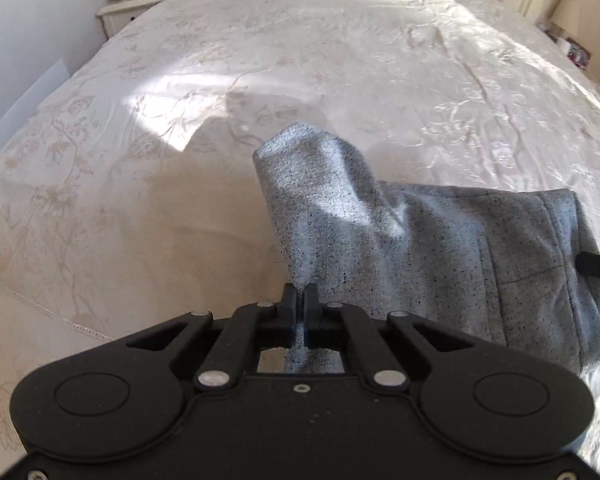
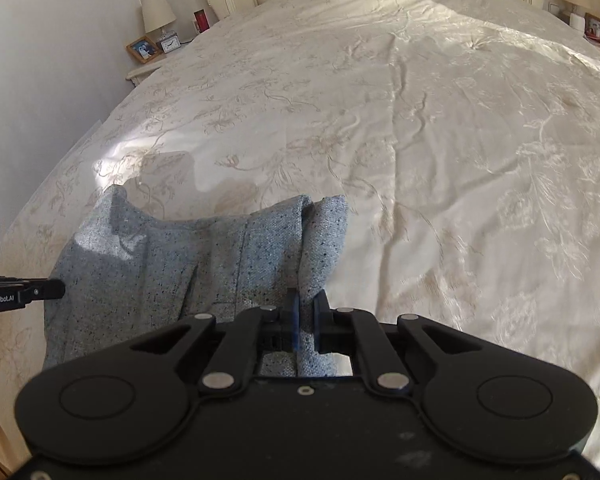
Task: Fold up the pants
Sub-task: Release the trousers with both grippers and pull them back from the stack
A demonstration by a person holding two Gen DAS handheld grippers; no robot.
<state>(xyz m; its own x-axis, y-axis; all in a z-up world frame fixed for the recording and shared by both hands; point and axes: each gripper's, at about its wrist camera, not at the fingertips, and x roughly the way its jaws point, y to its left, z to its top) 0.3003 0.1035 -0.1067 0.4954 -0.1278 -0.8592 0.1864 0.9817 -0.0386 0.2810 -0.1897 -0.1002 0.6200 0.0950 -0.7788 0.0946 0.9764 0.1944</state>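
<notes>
Cream bedspread under grey pants, fabric clamped in both left gripper and right gripper.

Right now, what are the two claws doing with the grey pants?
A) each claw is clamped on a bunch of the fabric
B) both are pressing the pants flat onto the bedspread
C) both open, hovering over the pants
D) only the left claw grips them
A: the left claw and the right claw each pinch a bunch of the grey pants, which hang between them above the bedspread.
</notes>
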